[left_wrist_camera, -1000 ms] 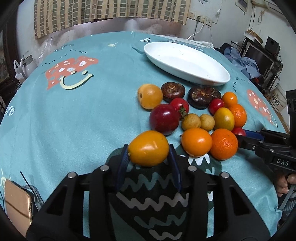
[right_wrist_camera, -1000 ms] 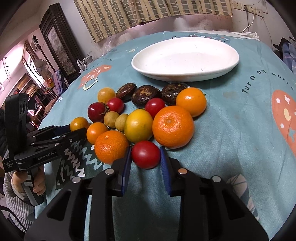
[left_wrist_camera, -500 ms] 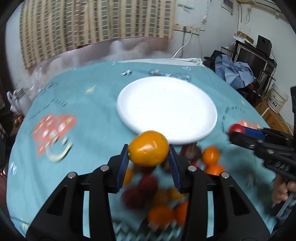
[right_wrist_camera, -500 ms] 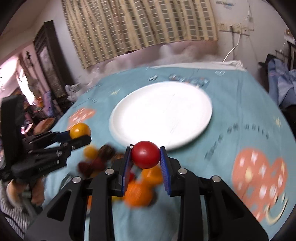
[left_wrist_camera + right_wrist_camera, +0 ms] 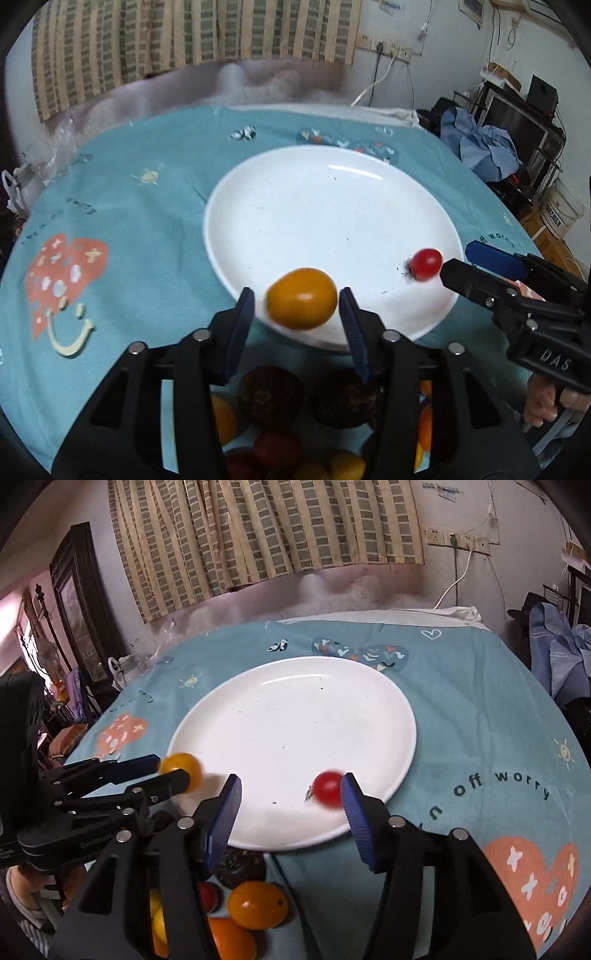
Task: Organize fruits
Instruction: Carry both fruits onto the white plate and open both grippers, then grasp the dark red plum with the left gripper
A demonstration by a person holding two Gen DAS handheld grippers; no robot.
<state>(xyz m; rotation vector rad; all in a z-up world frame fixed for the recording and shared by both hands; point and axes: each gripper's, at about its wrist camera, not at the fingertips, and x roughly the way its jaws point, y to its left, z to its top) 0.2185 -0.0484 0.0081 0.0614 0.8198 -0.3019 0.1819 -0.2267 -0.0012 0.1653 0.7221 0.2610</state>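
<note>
Dropping fruit. Left wrist: left gripper (image 5: 297,308) jaws wide, orange fruit (image 5: 301,298) loose between them over white plate (image 5: 280,206) near rim; may roll off.
Right wrist: right gripper (image 5: 290,801) jaws wide, red tomato (image 5: 327,788) against right jaw; could bounce.

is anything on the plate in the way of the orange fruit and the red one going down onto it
Nothing visible is. The white plate shows bare wherever it can be seen. The left hand-held gripper is open around the orange fruit, and the right hand-held gripper is open beside the red fruit, both over the plate's near edge.
</note>
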